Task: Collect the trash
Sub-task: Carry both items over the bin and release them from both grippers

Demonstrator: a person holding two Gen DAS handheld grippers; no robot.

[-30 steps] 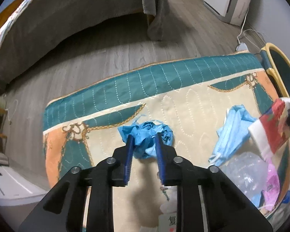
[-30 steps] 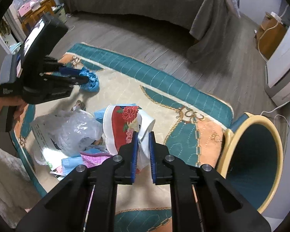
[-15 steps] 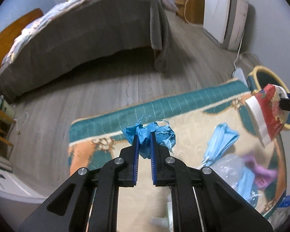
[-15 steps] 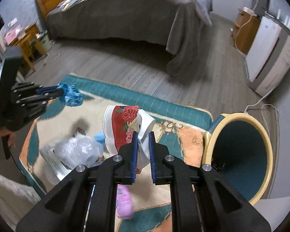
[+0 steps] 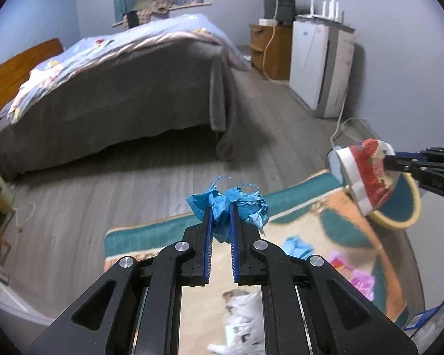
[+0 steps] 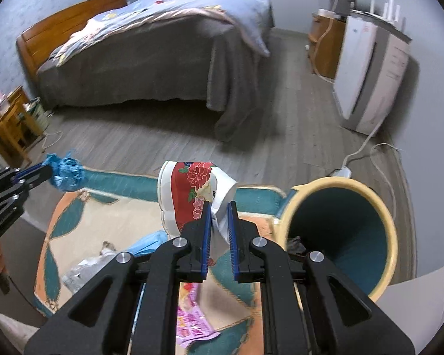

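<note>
The rug (image 6: 83, 230) is the landmark here, spread on the wood floor short of the bed (image 6: 151, 59). At the rug's right edge stands the bin (image 6: 390, 236), yellow-rimmed and teal inside, tipped so its mouth faces the right claw (image 6: 219, 207). That claw is nearly closed, pinching the white edge of a crushed red floral carton (image 6: 189, 195) held above the rug, just left of the bin's rim. Out over the rug's left end, the left claw (image 5: 221, 220) is clamped tight on a blue wad (image 5: 228, 204), well apart from the bin. More litter lies on the rug: a clear bag (image 6: 83, 272), a blue mask (image 6: 148, 244), a pink wrapper (image 6: 192, 325). To drop cleanly, the carton likely needs carrying right until wholly over the mouth before the claw opens; being broad, it may catch the rim. The wad should follow after.
</note>
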